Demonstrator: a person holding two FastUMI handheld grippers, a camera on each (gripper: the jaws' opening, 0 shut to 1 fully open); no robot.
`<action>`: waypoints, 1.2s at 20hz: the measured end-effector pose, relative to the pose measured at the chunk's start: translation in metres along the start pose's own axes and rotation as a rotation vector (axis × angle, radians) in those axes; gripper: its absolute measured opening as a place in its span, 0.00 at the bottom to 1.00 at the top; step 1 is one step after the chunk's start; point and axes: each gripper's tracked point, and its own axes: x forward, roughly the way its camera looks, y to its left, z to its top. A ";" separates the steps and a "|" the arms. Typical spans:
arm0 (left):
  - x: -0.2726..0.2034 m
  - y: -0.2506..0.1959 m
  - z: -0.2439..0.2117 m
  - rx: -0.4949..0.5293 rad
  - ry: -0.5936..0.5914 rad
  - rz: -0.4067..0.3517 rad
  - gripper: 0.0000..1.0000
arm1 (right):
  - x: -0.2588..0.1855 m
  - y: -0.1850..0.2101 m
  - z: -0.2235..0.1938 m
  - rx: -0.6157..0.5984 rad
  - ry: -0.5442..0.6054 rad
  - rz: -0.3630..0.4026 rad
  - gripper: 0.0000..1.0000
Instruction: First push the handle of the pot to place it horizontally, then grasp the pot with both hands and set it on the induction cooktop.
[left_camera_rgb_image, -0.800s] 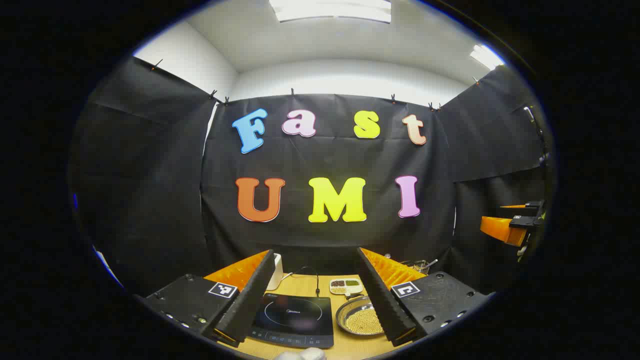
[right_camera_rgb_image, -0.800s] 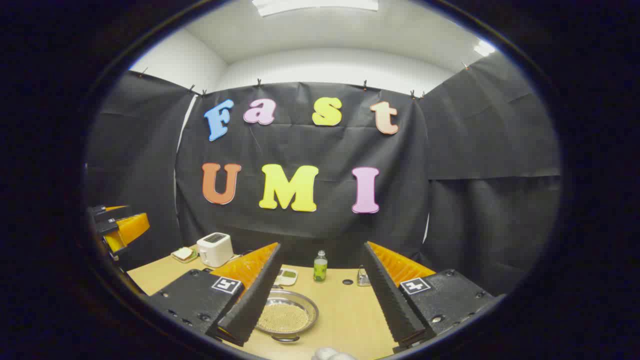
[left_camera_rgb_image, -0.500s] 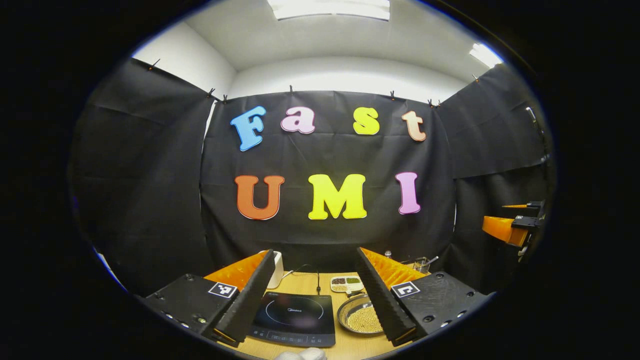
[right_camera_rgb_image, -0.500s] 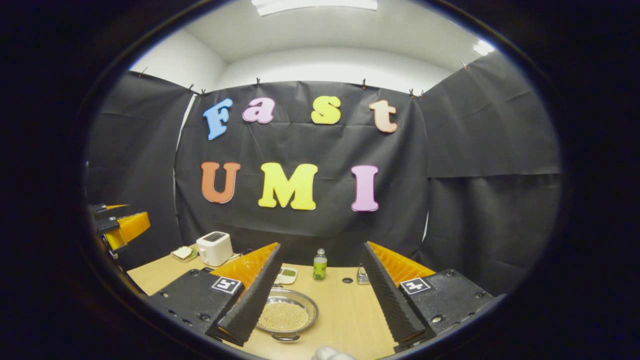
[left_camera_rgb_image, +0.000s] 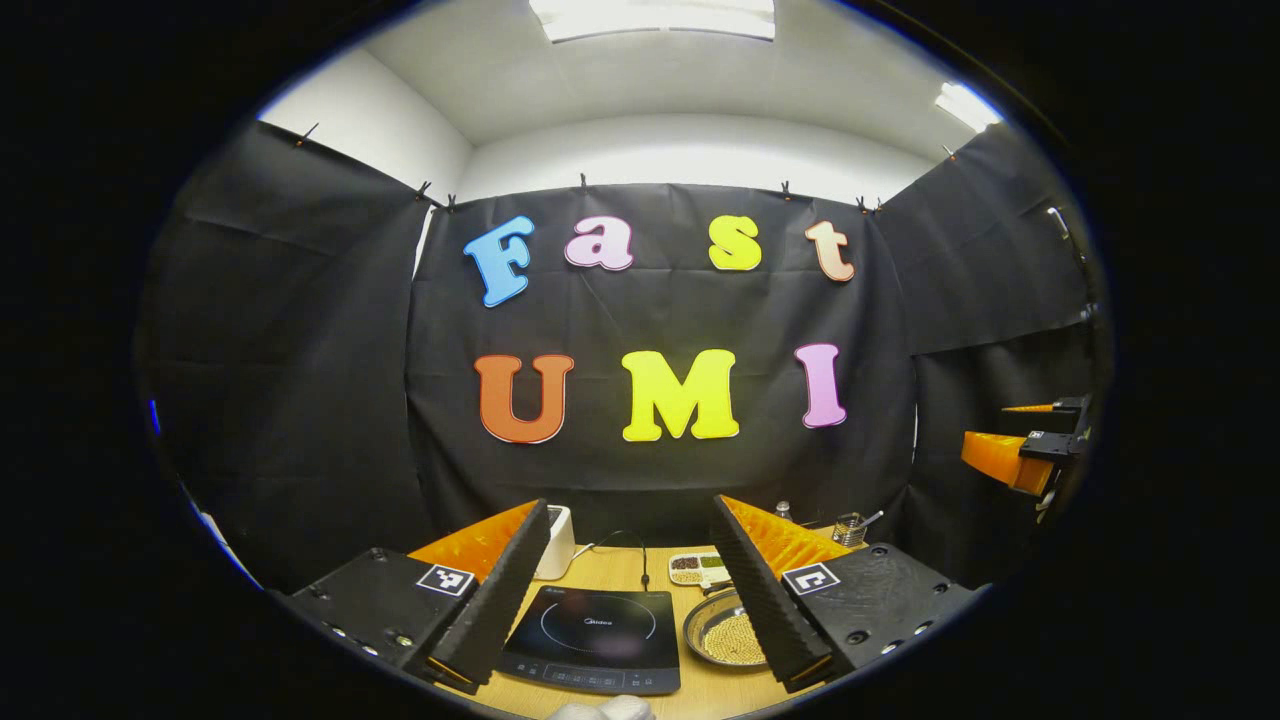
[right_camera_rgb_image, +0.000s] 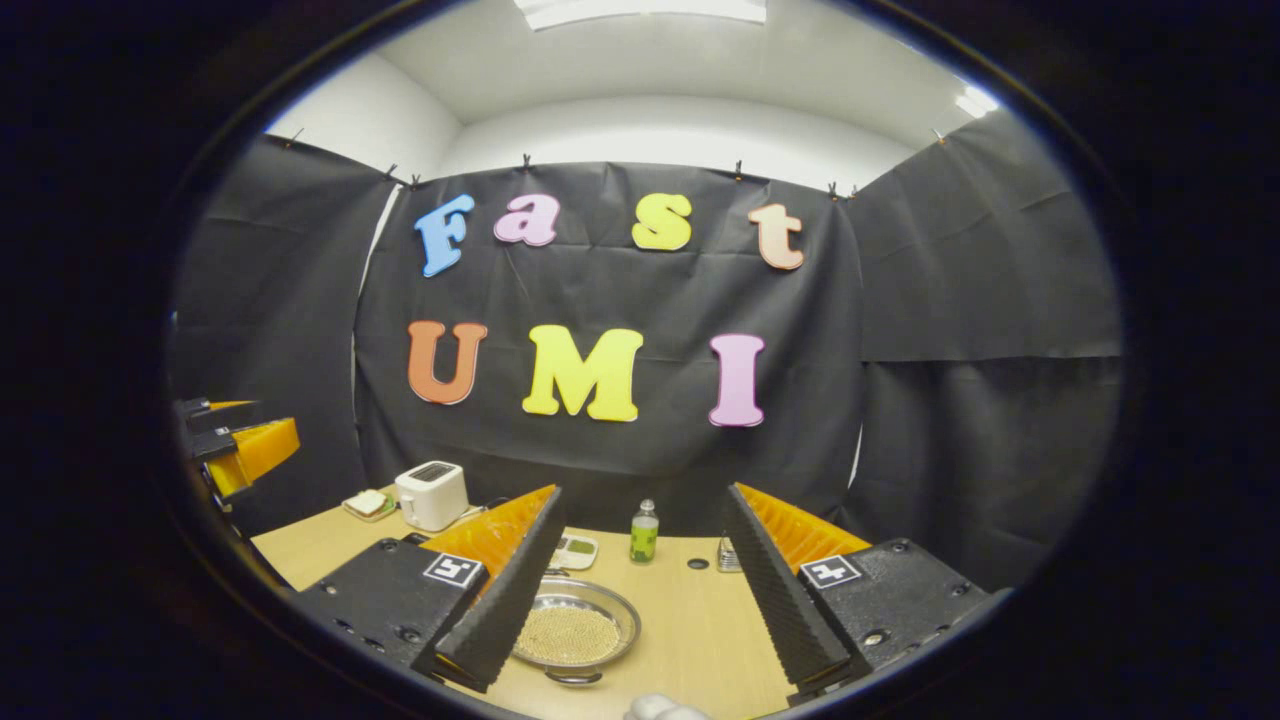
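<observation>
Both my claws are up above the table (right_camera_rgb_image: 700, 620), fingers spread wide, nothing between them. Left claw (left_camera_rgb_image: 630, 590) looks down over the black induction cooktop (left_camera_rgb_image: 597, 640), which lies flat on the table between its fingers. The pot (left_camera_rgb_image: 727, 634), a shallow steel pan holding pale yellow grains, sits just right of the cooktop, partly hidden by the left claw's right finger. In the right gripper view the pot (right_camera_rgb_image: 575, 632) rests on the table near the right claw's left finger; a small dark handle pokes off its near rim. Right claw (right_camera_rgb_image: 645, 590) hangs over bare wood. Behind: white toaster (right_camera_rgb_image: 432, 494), green bottle (right_camera_rgb_image: 644, 535), divided tray of beans (left_camera_rgb_image: 700, 568), glass jar with spoon (left_camera_rgb_image: 850, 527). Right claw (left_camera_rgb_image: 1020, 450) also at far right edge of the left gripper view.
</observation>
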 end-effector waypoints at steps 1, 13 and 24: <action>-0.001 0.001 0.001 0.000 -0.002 0.004 0.96 | -0.001 0.002 -0.002 -0.001 0.000 0.000 1.00; -0.017 0.003 -0.003 0.001 0.009 0.000 0.96 | -0.014 0.026 -0.054 -0.013 0.159 0.073 0.26; -0.028 0.008 -0.013 0.000 0.031 0.023 0.96 | -0.025 0.052 -0.201 -0.070 0.513 0.203 0.01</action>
